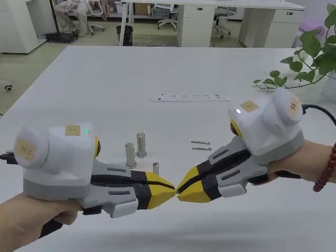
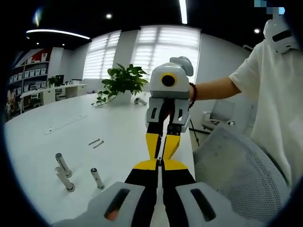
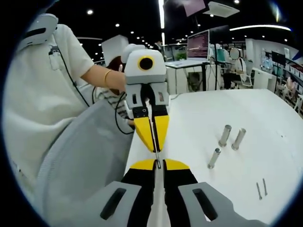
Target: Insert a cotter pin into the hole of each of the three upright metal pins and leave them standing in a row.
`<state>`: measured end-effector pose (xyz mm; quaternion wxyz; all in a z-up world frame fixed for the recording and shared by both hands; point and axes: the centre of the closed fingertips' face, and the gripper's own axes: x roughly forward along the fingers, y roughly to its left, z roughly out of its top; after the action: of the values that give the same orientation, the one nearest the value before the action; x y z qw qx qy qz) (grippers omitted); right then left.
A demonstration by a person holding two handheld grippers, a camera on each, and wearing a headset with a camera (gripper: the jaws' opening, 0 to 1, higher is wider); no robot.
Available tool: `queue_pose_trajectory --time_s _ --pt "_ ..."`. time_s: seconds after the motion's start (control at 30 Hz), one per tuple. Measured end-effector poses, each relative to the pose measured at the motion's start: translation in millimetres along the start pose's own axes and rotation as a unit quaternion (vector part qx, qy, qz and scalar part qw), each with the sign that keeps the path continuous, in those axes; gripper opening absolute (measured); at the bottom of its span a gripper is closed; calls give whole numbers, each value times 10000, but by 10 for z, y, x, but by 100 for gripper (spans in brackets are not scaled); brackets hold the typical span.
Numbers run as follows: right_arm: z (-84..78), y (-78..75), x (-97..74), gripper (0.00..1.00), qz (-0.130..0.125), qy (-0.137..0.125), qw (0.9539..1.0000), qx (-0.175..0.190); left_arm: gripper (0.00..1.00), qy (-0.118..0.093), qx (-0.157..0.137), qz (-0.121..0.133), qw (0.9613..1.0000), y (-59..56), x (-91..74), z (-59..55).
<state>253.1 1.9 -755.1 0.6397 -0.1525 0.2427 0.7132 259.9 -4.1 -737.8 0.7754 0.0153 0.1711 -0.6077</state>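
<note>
Three short metal pins stand upright on the white table [image 1: 105, 84]: one [image 1: 141, 145] at the back, one [image 1: 130, 155] just left of it, one [image 1: 156, 168] nearer me. They also stand together in the left gripper view [image 2: 63, 164] and the right gripper view [image 3: 225, 135]. Two cotter pins [image 1: 200, 145] lie side by side to their right. My left gripper [image 1: 172, 192] and right gripper [image 1: 179, 193] meet tip to tip in front of the pins, both shut. I cannot tell whether anything thin is pinched at the tips.
A white socket strip [image 1: 189, 97] lies flat further back on the table. A potted plant [image 1: 310, 58] stands at the right edge. A grey mesh chair back [image 2: 236, 175] is close to the table's near edge, beside a person in white.
</note>
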Motion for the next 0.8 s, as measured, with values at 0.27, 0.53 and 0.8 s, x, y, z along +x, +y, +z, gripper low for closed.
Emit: queue_pose_trajectory --time_s 0.27,0.53,0.8 --pt "-11 -7 11 5 28 0 10000 -61 0 -51 -8 -17 10000 16 -6 -9" --pt "-42 -34 23 3 -32 200 9990 -388 0 -20 92 104 9999 48 15 -45" --pt "-97 -149 -9 3 -229 467 9972 -543 7 94 152 653 9977 212 10 -128"
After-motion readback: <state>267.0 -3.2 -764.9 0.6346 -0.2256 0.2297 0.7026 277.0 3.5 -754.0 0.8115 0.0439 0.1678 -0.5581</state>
